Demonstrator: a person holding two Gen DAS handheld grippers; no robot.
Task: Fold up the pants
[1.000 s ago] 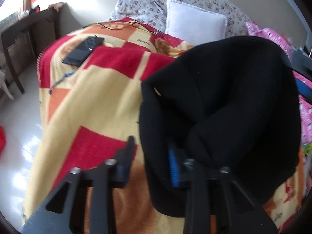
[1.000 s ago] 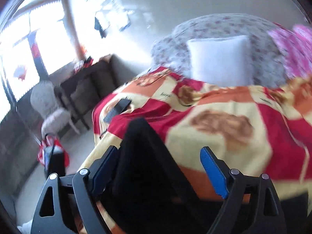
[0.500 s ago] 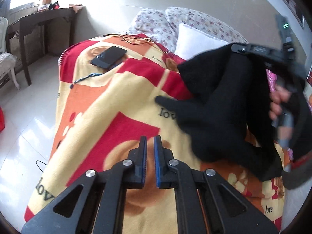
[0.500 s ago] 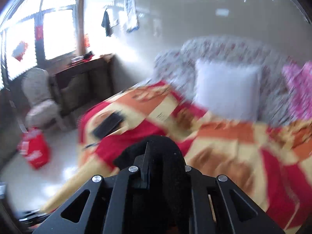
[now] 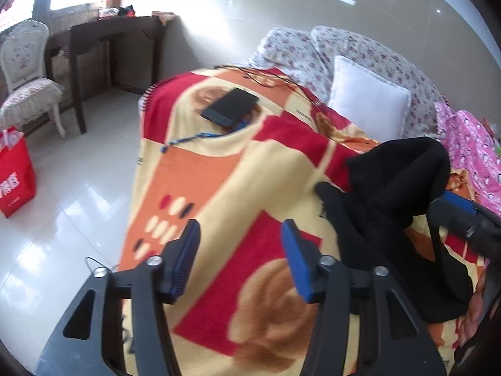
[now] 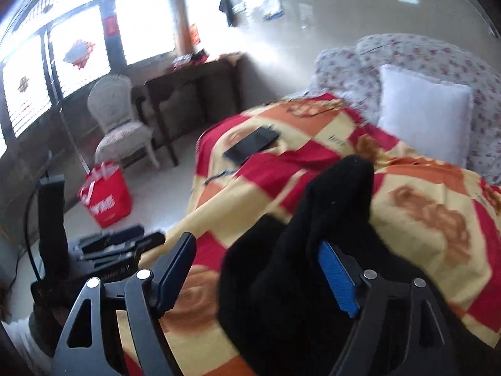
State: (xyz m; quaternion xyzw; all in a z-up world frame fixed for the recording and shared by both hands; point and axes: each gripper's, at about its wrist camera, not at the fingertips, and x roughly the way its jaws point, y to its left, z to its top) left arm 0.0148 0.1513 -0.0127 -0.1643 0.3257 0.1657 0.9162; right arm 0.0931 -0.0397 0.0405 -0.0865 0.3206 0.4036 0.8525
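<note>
The black pants (image 5: 391,213) lie bunched on the red, orange and yellow blanket (image 5: 219,172) at the right of the left wrist view. My left gripper (image 5: 241,260) hovers over bare blanket to their left, its jaws opening with nothing between them. In the right wrist view the pants (image 6: 313,250) rise in a heap between the jaws of my right gripper (image 6: 256,274), which are opening. The cloth leans on the right pad (image 6: 336,279), and the left pad stands apart from it. One blue pad of the right gripper (image 5: 460,202) shows behind the pants.
A black tablet (image 5: 230,106) and thin cables lie on the far part of the blanket. A white pillow (image 5: 366,112), floral pillows and pink bedding (image 5: 469,144) sit at the head. A red bag (image 5: 14,175), a chair (image 5: 25,84) and a dark desk (image 5: 116,34) stand left of the bed.
Half a second ago both grippers were shut, the right one pinching the pants; now both stand apart. The pants have dropped into a heap. My left gripper has swung left, away from them.
</note>
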